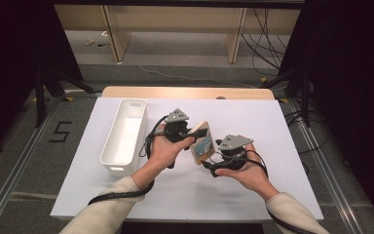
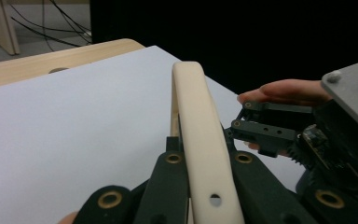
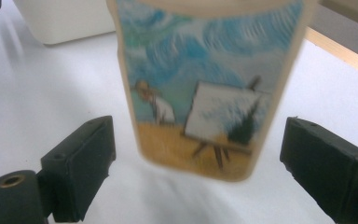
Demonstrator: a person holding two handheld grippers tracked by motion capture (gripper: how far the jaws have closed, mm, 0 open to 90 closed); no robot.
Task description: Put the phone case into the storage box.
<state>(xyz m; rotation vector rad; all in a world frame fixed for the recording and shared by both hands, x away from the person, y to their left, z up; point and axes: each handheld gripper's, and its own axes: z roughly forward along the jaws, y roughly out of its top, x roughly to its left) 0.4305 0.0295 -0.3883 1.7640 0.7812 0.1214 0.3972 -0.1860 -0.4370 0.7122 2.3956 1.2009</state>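
White paper covers the table [image 1: 272, 146], with a dark room and trailing cables behind it.

High view: centre of frame, the left gripper [image 1: 187, 132] clamps the thin edge of a small wooden picture plaque [image 1: 202, 144], held clear of the table. The right gripper [image 1: 222, 157] sits just right of it, lower centre, jaws facing the plaque. A white bin [image 1: 125, 136] stands left of centre, well apart from both hands.

Left gripper view: the plaque [image 2: 203, 140] runs edge-on up the middle of the frame, pinched between the closed jaws; its rounded cream rim and a small hole near the bottom show here. The right gripper [image 2: 256, 133] waits at right, fingers behind it.

Right gripper view: the printed face of the plaque [image 3: 205, 88] fills upper centre — a painter at an easel under a blue sky, which neither other view resolves. The right jaws stand wide at lower left and lower right, not touching it.

Judgement: light, rigid, smooth-coated, so likely slippery; best taken across the two long edges or flat faces, well in from the corners. Edge thickness reads from the left gripper view; face and width from the right.
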